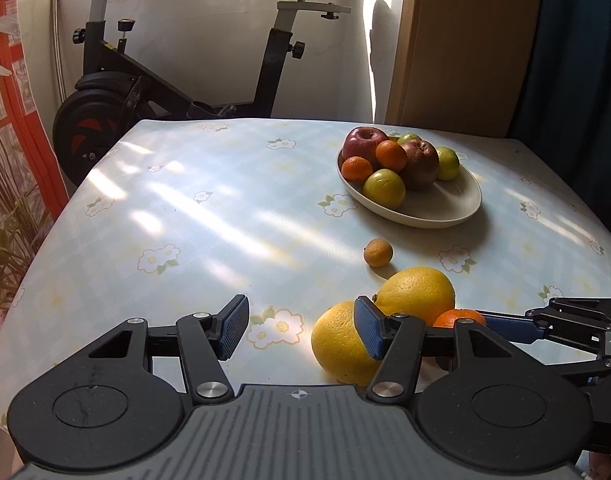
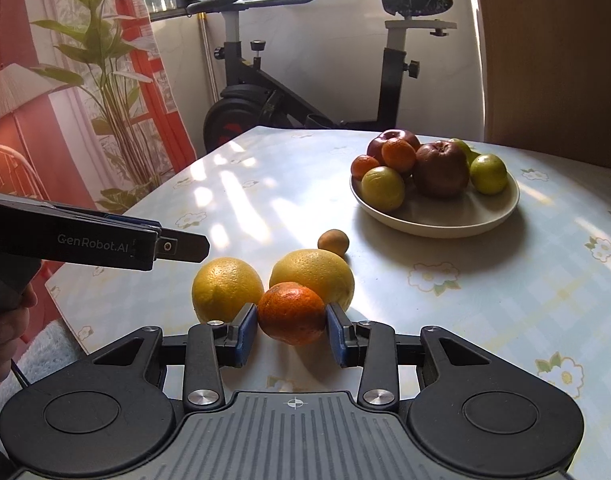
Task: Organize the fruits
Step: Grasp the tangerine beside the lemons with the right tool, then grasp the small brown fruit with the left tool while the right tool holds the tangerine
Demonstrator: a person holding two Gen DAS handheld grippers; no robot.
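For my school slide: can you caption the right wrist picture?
Right gripper closes its jaws on a tangerine beside two yellow citrus fruits, fruit plate waiting behind.

The plate [image 2: 437, 216] stands on the table [image 2: 505, 300], toward its far right part; apples, tangerines and limes lie in the plate; nearer than the plate lies a small fruit [image 2: 333, 242]; nearer still lie two grapefruits [image 2: 311, 272] side by side; a mandarin [image 2: 291, 312] lies just before them; behind the table, beyond the plate, stands an exercise bike [image 2: 305, 92].
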